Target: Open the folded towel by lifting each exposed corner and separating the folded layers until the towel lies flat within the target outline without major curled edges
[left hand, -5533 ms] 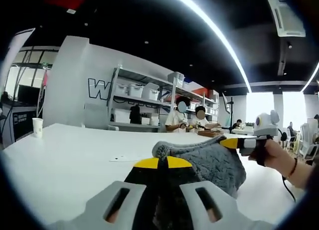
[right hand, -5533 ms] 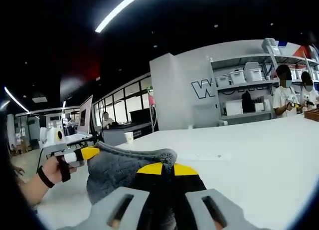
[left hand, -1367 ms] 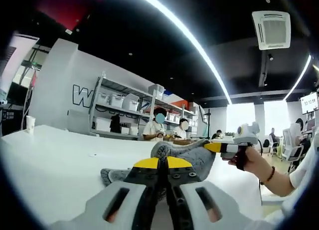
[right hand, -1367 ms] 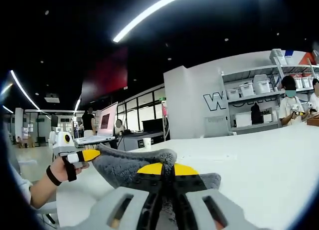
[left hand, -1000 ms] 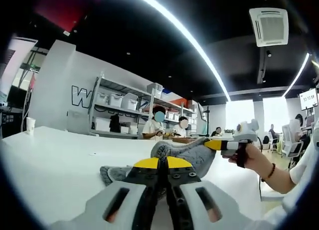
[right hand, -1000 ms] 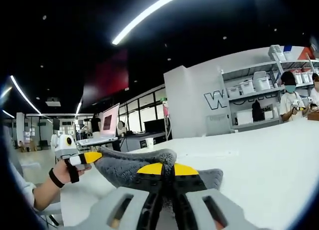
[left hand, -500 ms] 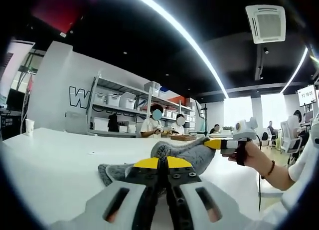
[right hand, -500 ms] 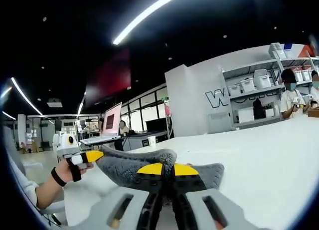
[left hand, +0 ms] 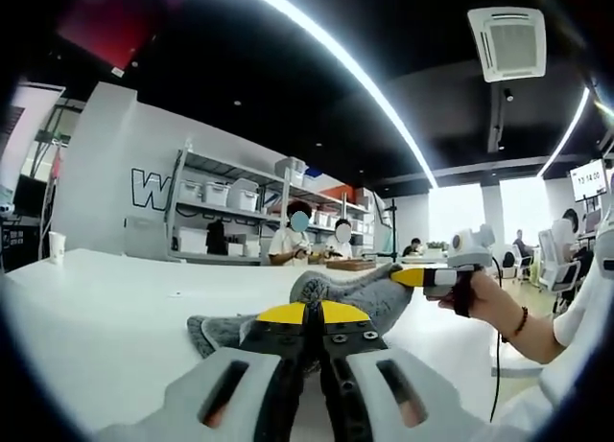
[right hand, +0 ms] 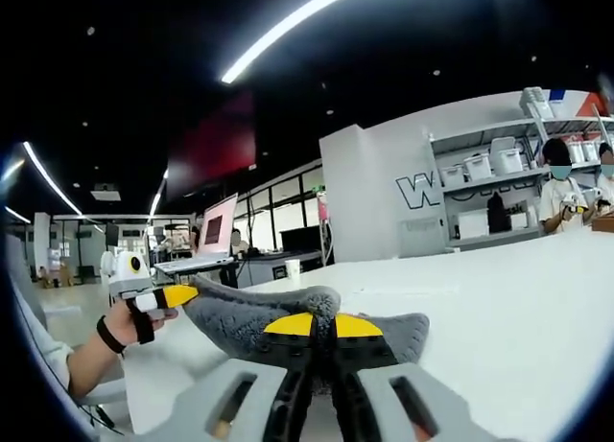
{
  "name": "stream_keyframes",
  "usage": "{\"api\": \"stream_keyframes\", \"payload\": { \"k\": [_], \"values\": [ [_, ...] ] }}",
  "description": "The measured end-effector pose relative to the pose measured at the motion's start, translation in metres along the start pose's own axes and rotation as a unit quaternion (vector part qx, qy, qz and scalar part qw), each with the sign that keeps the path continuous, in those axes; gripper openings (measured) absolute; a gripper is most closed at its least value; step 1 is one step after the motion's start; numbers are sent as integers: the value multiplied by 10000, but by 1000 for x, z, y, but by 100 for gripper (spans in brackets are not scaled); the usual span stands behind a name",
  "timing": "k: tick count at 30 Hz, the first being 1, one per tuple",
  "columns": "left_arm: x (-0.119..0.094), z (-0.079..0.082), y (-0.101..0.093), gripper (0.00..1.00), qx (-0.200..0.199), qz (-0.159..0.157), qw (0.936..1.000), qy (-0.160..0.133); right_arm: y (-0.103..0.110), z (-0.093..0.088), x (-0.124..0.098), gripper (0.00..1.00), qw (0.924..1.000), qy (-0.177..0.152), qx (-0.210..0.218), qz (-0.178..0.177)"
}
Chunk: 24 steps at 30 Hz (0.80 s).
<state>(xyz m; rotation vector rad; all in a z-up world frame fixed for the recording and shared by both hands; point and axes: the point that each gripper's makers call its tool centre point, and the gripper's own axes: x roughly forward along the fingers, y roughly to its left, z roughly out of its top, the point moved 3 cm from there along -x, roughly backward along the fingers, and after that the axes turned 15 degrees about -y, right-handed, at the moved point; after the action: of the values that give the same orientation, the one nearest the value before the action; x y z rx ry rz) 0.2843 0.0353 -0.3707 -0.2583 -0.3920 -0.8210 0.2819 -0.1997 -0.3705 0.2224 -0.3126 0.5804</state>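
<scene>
In the left gripper view, the left claw (left hand: 307,313) rose from the bottom centre of the frame with its yellow-tipped jaws pressed together on a corner of the grey towel (left hand: 350,293). The towel stretched from that corner toward the centre right, where the right claw (left hand: 408,277) pinched another corner, held by a hand (left hand: 480,293) with a dark wrist strap. A lower layer of the towel lay on the white desk (left hand: 106,308) just left of the left claw's tips. A paper cup (left hand: 56,245) stood at the far left edge of the desk. Shelves (left hand: 225,221) with white bins ran across the middle distance, and 2 people (left hand: 299,241) sat beyond the desk.

In the right gripper view, the right claw (right hand: 315,325) came up from the bottom centre, jaws closed on the towel (right hand: 245,317), whose raised fold humped just above the yellow tips. The cloth ran to the centre left, where the left claw (right hand: 180,295) gripped its far corner in a hand (right hand: 129,319). One flap of the towel rested on the desk (right hand: 518,308) right of the jaws. A laptop (right hand: 216,236) sat open in the left middle distance.
</scene>
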Motion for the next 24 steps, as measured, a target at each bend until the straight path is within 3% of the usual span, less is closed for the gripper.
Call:
{"api": "stream_keyframes", "payload": {
  "k": [24],
  "values": [
    [-15, -2, -17, 2, 85, -71, 9999, -80, 9, 0, -16, 0, 9999, -23, -67, 97]
  ]
}}
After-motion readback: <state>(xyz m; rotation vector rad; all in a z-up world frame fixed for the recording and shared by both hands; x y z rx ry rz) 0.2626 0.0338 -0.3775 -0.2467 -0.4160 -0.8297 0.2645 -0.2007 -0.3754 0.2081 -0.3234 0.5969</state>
